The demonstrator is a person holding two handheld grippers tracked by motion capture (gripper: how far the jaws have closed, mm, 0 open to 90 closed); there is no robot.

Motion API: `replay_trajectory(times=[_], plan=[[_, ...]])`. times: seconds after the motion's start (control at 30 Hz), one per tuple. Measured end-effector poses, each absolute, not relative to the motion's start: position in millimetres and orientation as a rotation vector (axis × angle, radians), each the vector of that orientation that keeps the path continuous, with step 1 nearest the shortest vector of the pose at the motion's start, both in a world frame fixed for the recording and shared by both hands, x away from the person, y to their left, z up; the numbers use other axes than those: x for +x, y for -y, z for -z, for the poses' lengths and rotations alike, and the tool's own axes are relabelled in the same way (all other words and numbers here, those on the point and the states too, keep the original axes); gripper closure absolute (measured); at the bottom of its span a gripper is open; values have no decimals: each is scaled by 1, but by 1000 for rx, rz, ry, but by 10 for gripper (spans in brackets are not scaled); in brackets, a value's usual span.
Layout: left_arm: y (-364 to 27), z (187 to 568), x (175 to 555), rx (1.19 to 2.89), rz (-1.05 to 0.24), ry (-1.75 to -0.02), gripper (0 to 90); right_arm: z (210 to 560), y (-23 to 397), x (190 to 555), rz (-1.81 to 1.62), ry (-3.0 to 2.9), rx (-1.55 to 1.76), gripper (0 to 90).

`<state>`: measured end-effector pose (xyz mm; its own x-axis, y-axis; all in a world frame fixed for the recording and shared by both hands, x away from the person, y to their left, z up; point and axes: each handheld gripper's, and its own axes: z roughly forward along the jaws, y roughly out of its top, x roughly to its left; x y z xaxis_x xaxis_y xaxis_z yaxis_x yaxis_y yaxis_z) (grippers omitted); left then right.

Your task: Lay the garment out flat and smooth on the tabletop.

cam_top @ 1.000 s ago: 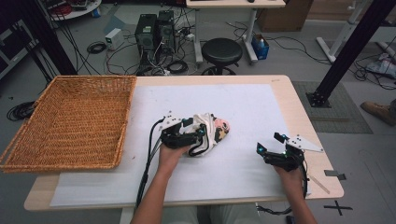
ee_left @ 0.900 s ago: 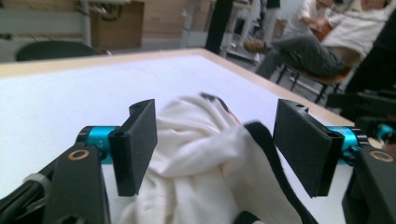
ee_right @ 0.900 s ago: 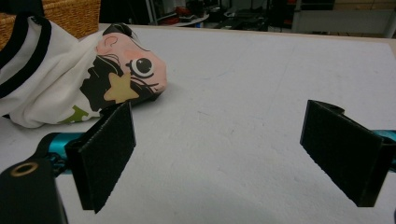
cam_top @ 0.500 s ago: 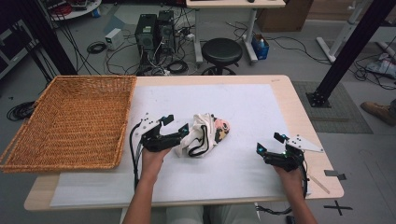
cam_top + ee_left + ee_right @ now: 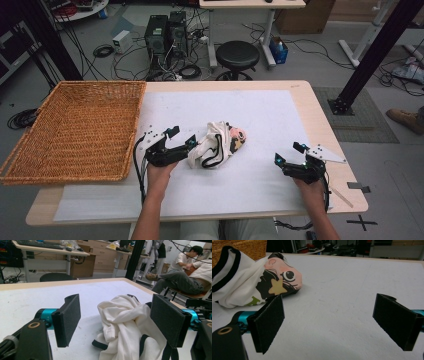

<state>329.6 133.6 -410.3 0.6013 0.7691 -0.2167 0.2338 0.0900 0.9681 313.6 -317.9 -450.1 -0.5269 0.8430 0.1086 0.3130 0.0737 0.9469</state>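
High view counts out one crumpled white garment (image 5: 217, 145), one wicker basket (image 5: 75, 130), and two claws, all on a single tabletop (image 5: 280, 115) covered with a white sheet. The garment lies near the middle of the tabletop, bunched into a heap with black trim and a pink cartoon print on its right end. The left claw (image 5: 181, 138) sits just beside the garment's left edge, between it and the basket; its jaws have just been opening and now stand wide apart, gripping nothing. The right claw (image 5: 287, 154) rests well apart from the garment near the right edge of the tabletop, its jaws also spread wide and empty. Left gripper view shows what the overhead one cannot: the white folds of the garment (image 5: 125, 325) rise in the gap ahead of the two black pads (image 5: 67, 318) without either pad pressing on them, and two seated people (image 5: 190, 272) are in the background. Right gripper view shows the print up close (image 5: 279, 281), a cartoon face with a large eye and a yellow star, lying beyond the left pad (image 5: 268, 322), with bare white sheet between the pads.
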Motion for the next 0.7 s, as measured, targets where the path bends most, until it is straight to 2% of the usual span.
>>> replay_trajectory(times=[0.37,0.53,0.7], plan=[[-135,415,334,1494,-482,-920,247,449,314,313,-1411,-1887,1130,99],[-138,417,336,1491,-485,-937,248,447,288,321,-1452,-1976,1188,106],[-139,419,337,1504,-469,-952,250,443,216,331,-1489,-2247,1078,460]])
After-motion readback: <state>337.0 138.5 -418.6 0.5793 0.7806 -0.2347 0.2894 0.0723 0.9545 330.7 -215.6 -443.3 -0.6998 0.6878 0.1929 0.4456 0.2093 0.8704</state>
